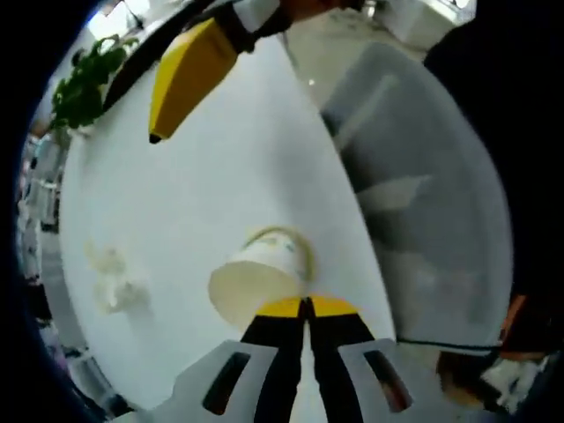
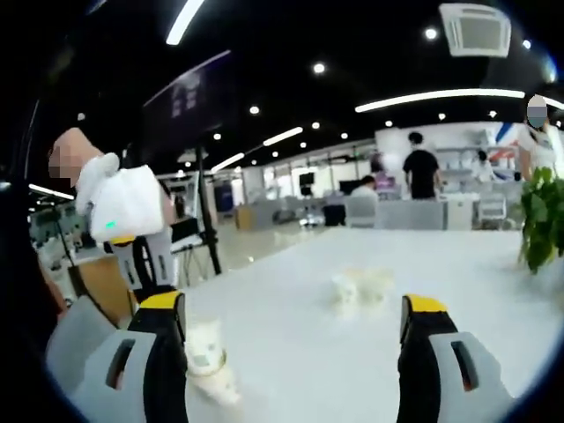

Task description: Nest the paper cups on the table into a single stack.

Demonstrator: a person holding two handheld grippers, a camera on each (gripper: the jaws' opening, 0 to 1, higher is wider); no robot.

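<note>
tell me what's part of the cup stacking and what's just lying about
Job:
- paper cup, on its side, pinched at the rim by the shut left claw
- right claw, open
- white table

Lying about:
- potted plant
- crumpled white bits

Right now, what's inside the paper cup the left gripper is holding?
The left gripper is shut on the rim of a tilted paper cup over the white table. The cup's pale base faces the camera, so its inside is hidden.

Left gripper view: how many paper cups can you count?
1 sure: a paper cup on its side at the left hand-held gripper tips. The blurred pale clump may be more.
</note>
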